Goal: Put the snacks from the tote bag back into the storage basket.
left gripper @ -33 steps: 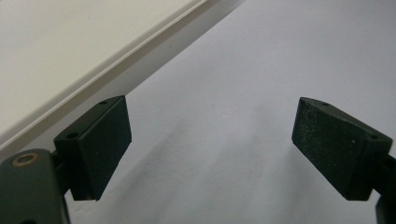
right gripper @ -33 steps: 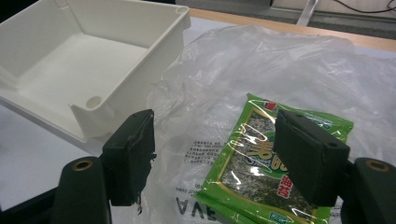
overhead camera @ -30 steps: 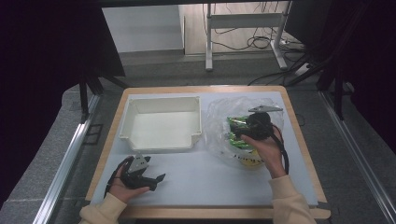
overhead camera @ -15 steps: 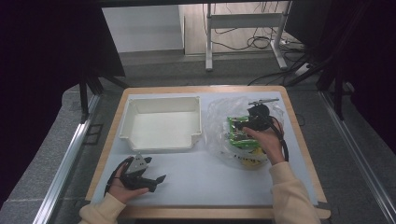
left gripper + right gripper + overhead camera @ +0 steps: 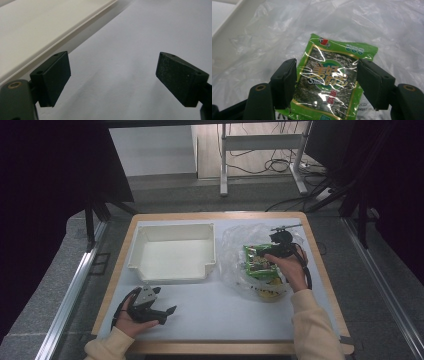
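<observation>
A green seaweed snack packet (image 5: 257,261) (image 5: 327,82) lies on a crumpled clear plastic bag (image 5: 235,240) (image 5: 374,25) on the right of the table. My right gripper (image 5: 268,254) (image 5: 326,62) straddles the packet with one jaw at each long edge. The packet stays flat, and I see no squeeze on it. My left gripper (image 5: 165,302) (image 5: 112,72) rests open near the front left, with nothing between its jaws above the white table cover. A white tray (image 5: 172,227) (image 5: 37,30) stands just beyond it.
More packets sit in the bag, one with yellow print (image 5: 265,292) near the person's right wrist. The table's wooden rim (image 5: 320,265) runs close along the right. A cable trails from the right gripper. Bare white cover (image 5: 225,315) lies between the two hands.
The right hand has shifted a little toward the far right of the bag and come down over the green packet. The left hand and its gripper have not moved.
</observation>
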Demonstrator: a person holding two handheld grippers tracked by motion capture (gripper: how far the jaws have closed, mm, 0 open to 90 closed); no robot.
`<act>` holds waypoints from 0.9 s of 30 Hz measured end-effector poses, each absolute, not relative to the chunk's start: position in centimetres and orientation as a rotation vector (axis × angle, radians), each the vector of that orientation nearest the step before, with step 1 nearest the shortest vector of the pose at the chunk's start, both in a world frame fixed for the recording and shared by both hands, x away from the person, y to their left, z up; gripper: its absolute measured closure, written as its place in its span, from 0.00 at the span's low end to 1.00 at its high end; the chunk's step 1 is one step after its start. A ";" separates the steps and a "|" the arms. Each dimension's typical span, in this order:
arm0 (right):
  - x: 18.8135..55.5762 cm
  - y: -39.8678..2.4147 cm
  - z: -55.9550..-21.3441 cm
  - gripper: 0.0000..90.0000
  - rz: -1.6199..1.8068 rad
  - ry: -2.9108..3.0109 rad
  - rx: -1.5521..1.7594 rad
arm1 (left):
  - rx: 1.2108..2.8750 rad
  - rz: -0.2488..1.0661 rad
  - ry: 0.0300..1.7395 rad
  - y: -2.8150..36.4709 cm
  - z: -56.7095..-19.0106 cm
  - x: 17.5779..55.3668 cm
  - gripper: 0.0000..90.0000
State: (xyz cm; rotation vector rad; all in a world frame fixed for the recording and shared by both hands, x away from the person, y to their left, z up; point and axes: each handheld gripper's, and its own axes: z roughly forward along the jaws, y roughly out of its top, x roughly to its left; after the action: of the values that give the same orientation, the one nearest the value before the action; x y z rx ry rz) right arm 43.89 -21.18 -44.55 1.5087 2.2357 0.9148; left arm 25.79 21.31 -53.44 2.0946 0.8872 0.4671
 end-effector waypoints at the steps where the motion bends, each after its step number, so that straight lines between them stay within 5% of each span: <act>1: 44.0 -21.4 -44.7 0.37 0.910 2.237 1.513 | 2.095 0.466 0.887 21.3 -53.4 25.8 0.14; 27: 46.1 -22.9 -46.7 0.43 0.803 2.236 1.630 | 2.102 0.456 0.891 21.3 -53.5 25.9 0.14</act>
State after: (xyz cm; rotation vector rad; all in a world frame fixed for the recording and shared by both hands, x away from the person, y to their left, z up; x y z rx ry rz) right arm 46.06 -22.94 -46.75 1.6296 2.2360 0.8029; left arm 25.86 21.26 -53.53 2.1023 0.8909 0.4558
